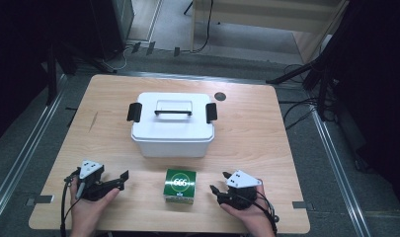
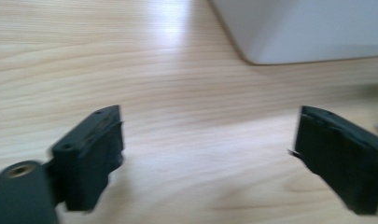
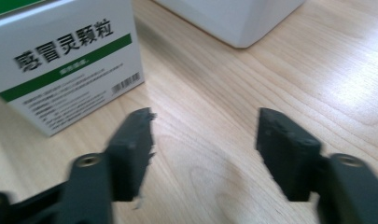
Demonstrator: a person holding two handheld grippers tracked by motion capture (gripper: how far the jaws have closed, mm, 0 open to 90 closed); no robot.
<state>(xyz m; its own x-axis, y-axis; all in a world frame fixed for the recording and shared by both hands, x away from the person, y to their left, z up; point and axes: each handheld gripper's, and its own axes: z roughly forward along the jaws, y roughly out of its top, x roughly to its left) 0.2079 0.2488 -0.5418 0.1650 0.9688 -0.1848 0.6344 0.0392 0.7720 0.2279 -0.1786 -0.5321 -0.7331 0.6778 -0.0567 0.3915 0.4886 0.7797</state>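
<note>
A green and white box (image 1: 180,186) is seen standing near the front edge of the desk (image 1: 266,128), about midway between its front corners and just in front of a white lidded bin (image 1: 173,123) placed at the desk's middle. The box is nearly square from above, so no clear long axis can be made out; its green top is turned upward and its printed white side faces the right gripper (image 1: 218,182).

The left gripper (image 1: 122,178) is held low near the front-left corner, its jaws spread wide with nothing between them. The right gripper is held near the front-right, its jaws likewise parted and empty, aimed past the box's corner.

Both grippers are judged to be approaching the box. A one-sided push could slide or spin it toward the front edge, since it stands free. A grip taken on a corner rather than on flat faces could let the light carton twist out or be crushed.
</note>
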